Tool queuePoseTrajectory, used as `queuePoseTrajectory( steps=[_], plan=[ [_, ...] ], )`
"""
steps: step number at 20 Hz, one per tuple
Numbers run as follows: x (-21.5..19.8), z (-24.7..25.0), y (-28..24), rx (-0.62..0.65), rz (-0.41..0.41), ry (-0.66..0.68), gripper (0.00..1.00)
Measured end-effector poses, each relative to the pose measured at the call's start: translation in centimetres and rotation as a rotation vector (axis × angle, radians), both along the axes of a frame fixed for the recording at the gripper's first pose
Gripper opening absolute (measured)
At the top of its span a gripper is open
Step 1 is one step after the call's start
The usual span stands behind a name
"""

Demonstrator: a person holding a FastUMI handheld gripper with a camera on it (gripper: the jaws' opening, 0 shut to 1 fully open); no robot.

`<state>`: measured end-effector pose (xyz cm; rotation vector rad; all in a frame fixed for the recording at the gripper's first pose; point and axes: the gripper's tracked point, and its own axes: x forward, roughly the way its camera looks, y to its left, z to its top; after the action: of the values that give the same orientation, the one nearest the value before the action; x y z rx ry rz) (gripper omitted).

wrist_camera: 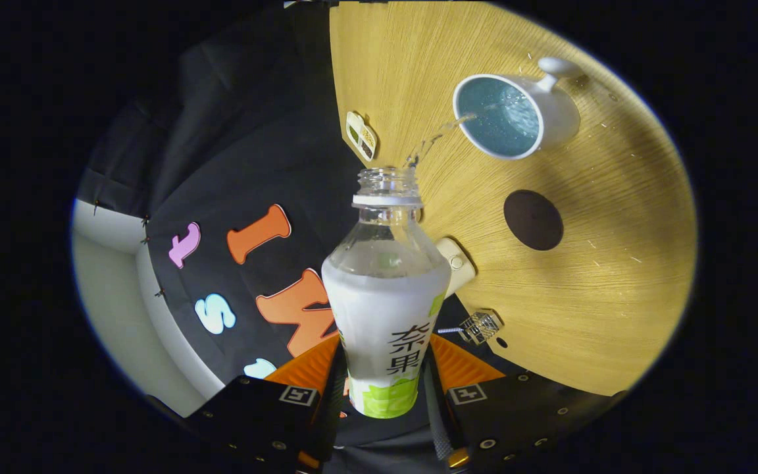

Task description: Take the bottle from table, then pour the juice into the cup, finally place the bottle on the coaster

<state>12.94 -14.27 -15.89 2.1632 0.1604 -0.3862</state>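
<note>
**Pour in progress: bottle clamped, stream reaching the cup**

Gripper (pixel 384 378) has both fingers pressed on the lower body of the bottle (pixel 385 296), one on each side of the labelled section. Jaws are narrowed to bottle width, holding it firmly.

Bottle: clear plastic, cap off, white neck ring just below the open mouth, white-and-green wrap label. It is tipped over relative to the table, mouth pointing ahead of the fingers toward the cup. The inside looks mostly clear above the label; I can't tell how much liquid it holds.

Stream (pixel 435 139): a thin clear arc leaves the bottle mouth and lands at the near rim of the cup (pixel 507 115). The cup is white with a handle on its far side and a blue-tinted interior with liquid in it, its surface rippled. It stands on the wooden table (pixel 616 263), well beyond the fingertips.

Coaster (pixel 533 220): dark round disc lying flat on the table between the cup and the gripper, apart from both, nothing on it.

Other items near the table edge:
- small card-like tag (pixel 361 135) beyond the bottle mouth
- cream plastic part (pixel 458 263) partly hidden behind the bottle shoulder
- small wire clip (pixel 480 326) near the right finger

A few small droplets (pixel 606 125) lie scattered on the wood around the cup.
</note>
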Motion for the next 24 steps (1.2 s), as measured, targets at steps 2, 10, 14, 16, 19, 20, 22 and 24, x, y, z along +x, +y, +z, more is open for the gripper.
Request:
queuePoseTrajectory(
  steps=[2,10,14,16,19,20,22,24],
  plan=[
    [0.1,0.3,0.0,0.013,-0.007,-0.011,0.58],
    [0.2,1.0,0.0,0.057,-0.037,-0.040,0.58],
    [0.3,1.6,-0.1,0.075,-0.048,-0.059,0.58],
    [0.3,1.7,-0.2,0.083,-0.058,-0.063,0.58],
    [0.2,1.6,-0.5,0.082,-0.065,-0.063,0.58],
    [0.2,1.5,-0.5,0.084,-0.066,-0.063,0.58],
    [0.2,1.8,-0.6,0.090,-0.075,-0.070,0.58],
    [0.1,1.7,-0.7,0.093,-0.083,-0.075,0.58]
  ],
)
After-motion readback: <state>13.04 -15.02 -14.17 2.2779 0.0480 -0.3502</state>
